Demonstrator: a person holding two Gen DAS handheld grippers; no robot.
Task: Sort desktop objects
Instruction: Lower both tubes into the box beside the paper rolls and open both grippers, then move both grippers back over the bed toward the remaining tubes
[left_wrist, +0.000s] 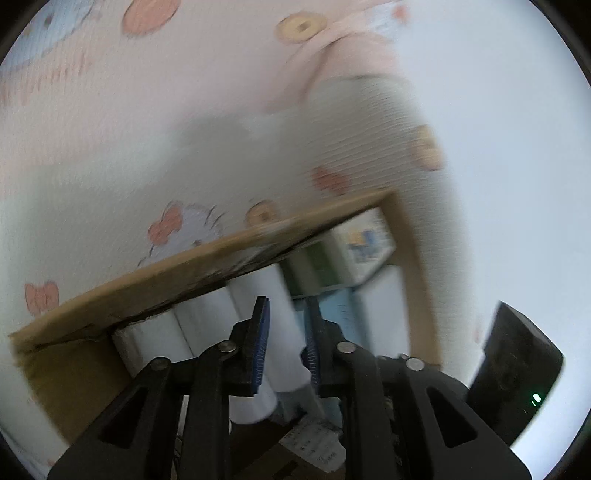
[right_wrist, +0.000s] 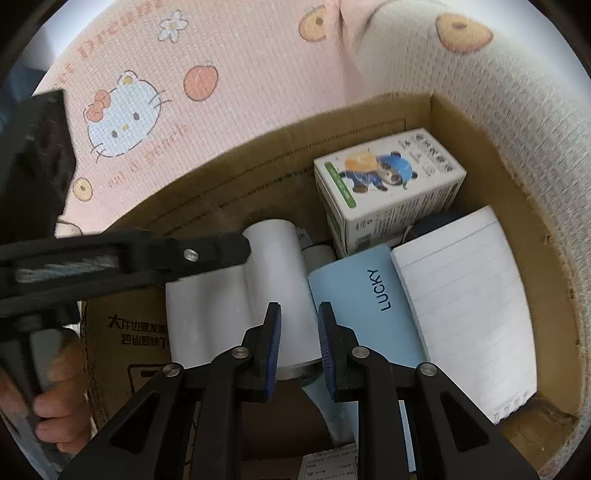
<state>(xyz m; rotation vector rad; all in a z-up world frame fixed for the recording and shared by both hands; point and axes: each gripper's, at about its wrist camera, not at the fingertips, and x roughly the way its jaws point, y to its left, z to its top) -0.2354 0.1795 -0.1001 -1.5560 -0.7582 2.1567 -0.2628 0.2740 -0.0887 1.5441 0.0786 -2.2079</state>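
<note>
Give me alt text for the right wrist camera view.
A cardboard box holds white cylinders, a light blue "LUCKY" booklet, a lined notepad and a small carton with a cartoon dog. The right gripper hangs above them, empty; the left gripper's arm reaches in from the left.

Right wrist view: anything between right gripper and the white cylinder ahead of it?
Nothing visible. The white cylinder lies uncovered straight ahead of the right gripper; the left gripper is at its far end, off that path.
</note>
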